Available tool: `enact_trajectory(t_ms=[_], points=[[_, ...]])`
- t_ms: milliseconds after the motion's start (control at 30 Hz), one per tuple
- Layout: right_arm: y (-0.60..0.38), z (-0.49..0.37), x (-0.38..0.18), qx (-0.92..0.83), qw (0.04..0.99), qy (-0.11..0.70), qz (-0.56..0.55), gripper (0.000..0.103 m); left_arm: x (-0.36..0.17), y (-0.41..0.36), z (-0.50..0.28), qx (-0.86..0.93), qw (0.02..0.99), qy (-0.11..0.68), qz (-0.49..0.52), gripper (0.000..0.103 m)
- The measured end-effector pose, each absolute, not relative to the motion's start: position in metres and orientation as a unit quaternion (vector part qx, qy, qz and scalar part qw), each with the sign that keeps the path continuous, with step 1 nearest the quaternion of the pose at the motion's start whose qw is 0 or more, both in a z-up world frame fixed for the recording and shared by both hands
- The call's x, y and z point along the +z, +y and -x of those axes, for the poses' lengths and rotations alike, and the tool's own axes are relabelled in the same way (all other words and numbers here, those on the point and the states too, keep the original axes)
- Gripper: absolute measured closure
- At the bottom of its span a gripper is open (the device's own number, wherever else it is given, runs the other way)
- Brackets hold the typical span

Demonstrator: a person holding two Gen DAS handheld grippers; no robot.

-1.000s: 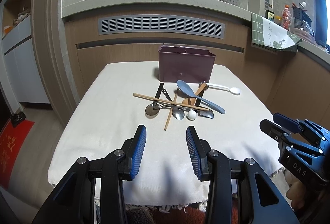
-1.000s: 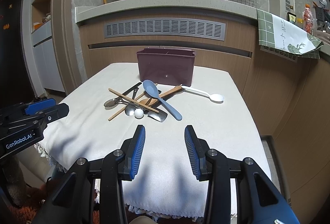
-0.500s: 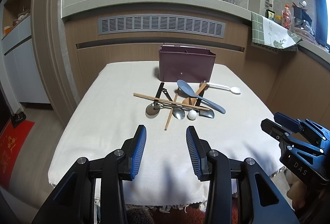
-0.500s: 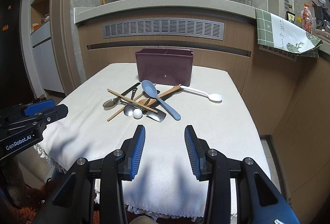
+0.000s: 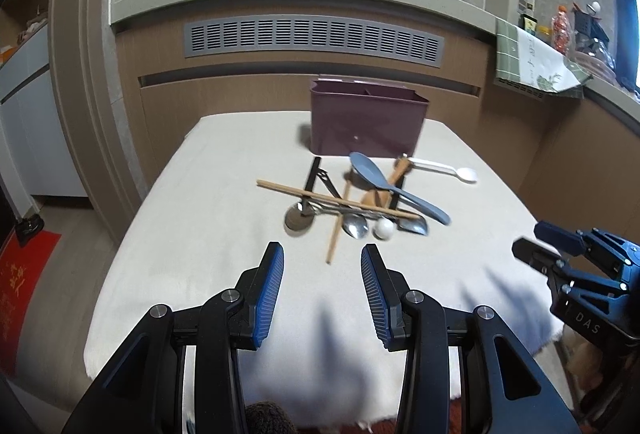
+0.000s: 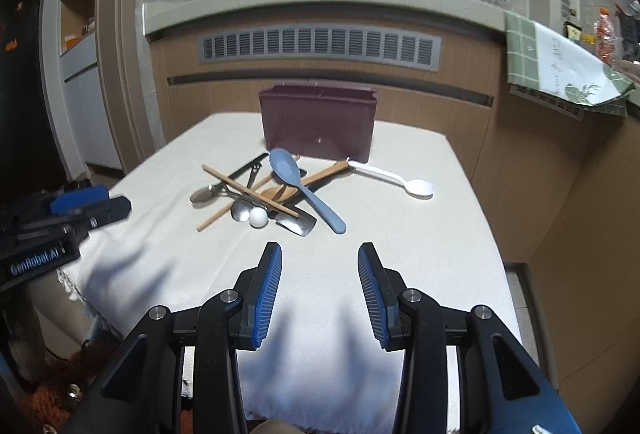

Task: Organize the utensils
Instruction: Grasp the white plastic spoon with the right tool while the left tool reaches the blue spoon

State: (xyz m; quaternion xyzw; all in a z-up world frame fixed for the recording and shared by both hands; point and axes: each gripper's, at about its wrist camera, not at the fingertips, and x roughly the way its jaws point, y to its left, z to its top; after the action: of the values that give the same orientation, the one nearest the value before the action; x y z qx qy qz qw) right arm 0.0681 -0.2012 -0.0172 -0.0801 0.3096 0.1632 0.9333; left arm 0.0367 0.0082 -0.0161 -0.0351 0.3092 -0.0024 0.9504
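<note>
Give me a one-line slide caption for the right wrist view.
Open right gripper poised over a white tablecloth, facing a tangled pile of utensils before a purple utensil holder.

Left hand-held gripper [image 5: 322,266], right hand-held gripper [image 6: 319,264]: jaws apart, empty.

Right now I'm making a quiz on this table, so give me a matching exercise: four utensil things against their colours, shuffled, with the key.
Things:
1. rice paddle
2. utensil bin
3. long spoon lying apart on the right
4. chopstick across the pile

Colours:
A. white
B. light wood
C. blue
D. dark purple

Pairs: 1-C, 2-D, 3-A, 4-B
</note>
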Motion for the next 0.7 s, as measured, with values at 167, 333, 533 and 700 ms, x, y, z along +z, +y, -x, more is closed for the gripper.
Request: enact_trajectory(t_ms=[167, 333, 533, 700], points=[[-0.198, -0.110, -0.031, 0.184, 0.909, 0.354, 0.117, 0.067, -0.024, 0.016, -0.075, -0.014, 0.947, 0.319, 0.030, 0.062], [-0.206, -0.179, -0.030, 0.207, 0.890, 0.388, 0.120, 0.067, -0.019, 0.034, -0.125, -0.015, 0.946, 0.321, 0.031, 0.062], [-0.223, -0.271, -0.044, 0.240, 0.867, 0.417, 0.133, 0.067, -0.022, 0.055, -0.172, -0.021, 0.941, 0.335, 0.049, 0.062], [-0.211, -0.311, -0.052, 0.273, 0.847, 0.408, 0.202, 0.071, -0.038, 0.063, -0.194, -0.062, 0.929, 0.355, 0.081, 0.062]])
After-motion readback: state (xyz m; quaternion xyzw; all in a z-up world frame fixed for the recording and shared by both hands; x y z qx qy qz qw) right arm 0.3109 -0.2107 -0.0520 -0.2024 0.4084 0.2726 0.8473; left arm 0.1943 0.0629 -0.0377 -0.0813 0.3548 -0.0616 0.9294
